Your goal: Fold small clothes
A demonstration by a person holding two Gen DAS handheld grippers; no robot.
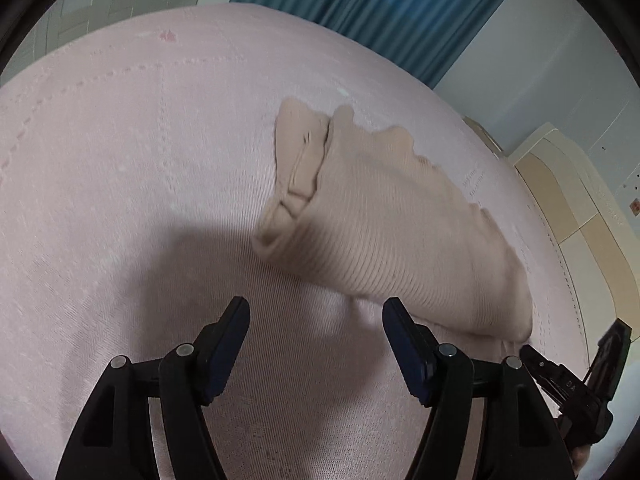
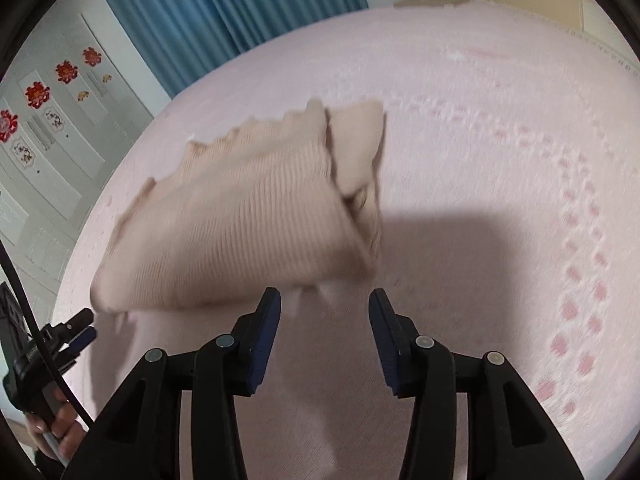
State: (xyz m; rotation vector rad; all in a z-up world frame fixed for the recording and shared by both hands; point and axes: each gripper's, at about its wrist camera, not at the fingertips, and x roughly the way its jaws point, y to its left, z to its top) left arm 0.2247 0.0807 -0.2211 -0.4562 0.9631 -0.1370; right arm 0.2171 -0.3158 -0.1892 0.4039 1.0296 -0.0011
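Both tongs gape empty before the beige ribbed garment (image 1: 380, 220).

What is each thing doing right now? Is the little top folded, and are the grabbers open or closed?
Beige ribbed top: folded over, lying on the bed, nothing holding it.
Left gripper: open, empty, just short of the top.
Right gripper: open, empty, at the top's near edge.
Pink bedcover: spread flat under the top.
Blue curtain: drawn closed.

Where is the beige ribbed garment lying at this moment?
The beige ribbed garment lies folded on the pink bedspread, ahead of the open left tool and to its right; in the right wrist view it lies ahead-left.
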